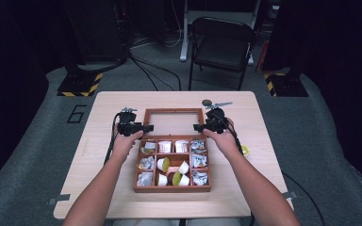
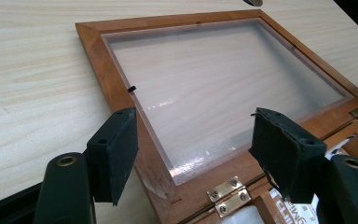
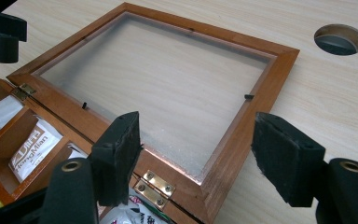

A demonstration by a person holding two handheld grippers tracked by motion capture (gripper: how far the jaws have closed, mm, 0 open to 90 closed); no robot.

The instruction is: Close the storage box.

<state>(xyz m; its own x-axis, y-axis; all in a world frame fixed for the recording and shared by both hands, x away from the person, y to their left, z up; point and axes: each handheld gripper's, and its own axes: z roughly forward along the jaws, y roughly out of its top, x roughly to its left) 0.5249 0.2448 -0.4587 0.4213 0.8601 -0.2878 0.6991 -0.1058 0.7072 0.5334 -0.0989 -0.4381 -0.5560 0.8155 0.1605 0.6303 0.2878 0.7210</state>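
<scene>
- Wooden box (image 1: 172, 188): sits toward the near edge of the desk (image 1: 99, 197), midway between its left and right edges; open, its compartments holding small sachets and cups
- Lid (image 1: 173, 112): a wooden frame with a clear pane, folded right back on its brass hinges (image 3: 154, 187) and lying flat on the desk behind the box, toward the far edge
- Left gripper (image 1: 147, 127): held low at the lid's left hinge corner; jaws spread, one to either side of that corner in the left gripper view, pads pressing on nothing
- Right gripper (image 1: 197, 127): held low at the lid's right hinge corner; jaws likewise spread and clear of the wood
- Round hole (image 3: 340, 39): cut in the desk, beyond the lid's far right corner
- Step in hand, as judged: lid fully laid open, both grippers parked at its hinge side
- Next move, as judged: either pinch the frame rails to swing the lid shut, or reach into a compartment; a frame grip needs the pads squarely across the thin rail
</scene>
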